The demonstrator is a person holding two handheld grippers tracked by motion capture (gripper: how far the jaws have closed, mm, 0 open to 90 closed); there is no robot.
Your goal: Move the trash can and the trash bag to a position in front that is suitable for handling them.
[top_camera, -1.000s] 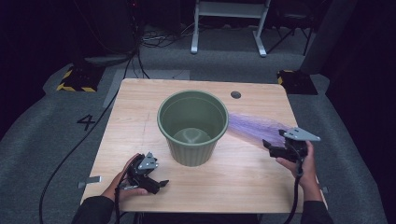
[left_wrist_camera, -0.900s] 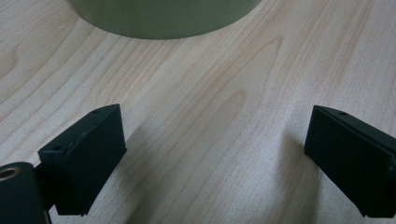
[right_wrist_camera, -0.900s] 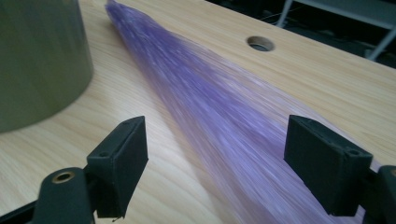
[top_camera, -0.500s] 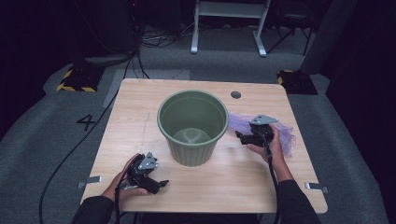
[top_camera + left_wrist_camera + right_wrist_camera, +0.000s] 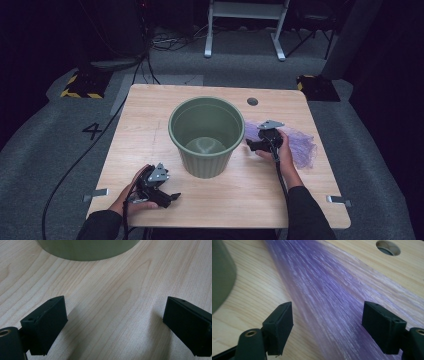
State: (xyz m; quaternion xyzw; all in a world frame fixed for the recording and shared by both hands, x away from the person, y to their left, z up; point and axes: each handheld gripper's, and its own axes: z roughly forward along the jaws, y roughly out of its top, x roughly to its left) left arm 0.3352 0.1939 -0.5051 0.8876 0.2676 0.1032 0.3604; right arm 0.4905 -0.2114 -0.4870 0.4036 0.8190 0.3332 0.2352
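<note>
Right gripper [image 5: 254, 145]: jaws spread wide, nothing pinched, having closed a little just now; they straddle the sheer purple mesh bag [image 5: 332, 297] lying flat on the table (blurred in the right gripper view).
Left gripper [image 5: 167, 197]: released, jaws wide apart over bare wood, low at the near left.
Purple mesh bag: right of the bucket, just beside it.
Ribbed green plastic bucket [image 5: 206, 137]: upright, mid-table, between both hands.
Pale wooden table [image 5: 150, 120]: round cable hole [image 5: 252, 101] near its far edge.

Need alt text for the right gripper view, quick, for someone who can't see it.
The right gripper has its black jaws open over a sheer purple mesh bag lying on the light wooden table. The green plastic bucket edges in at left.
</note>
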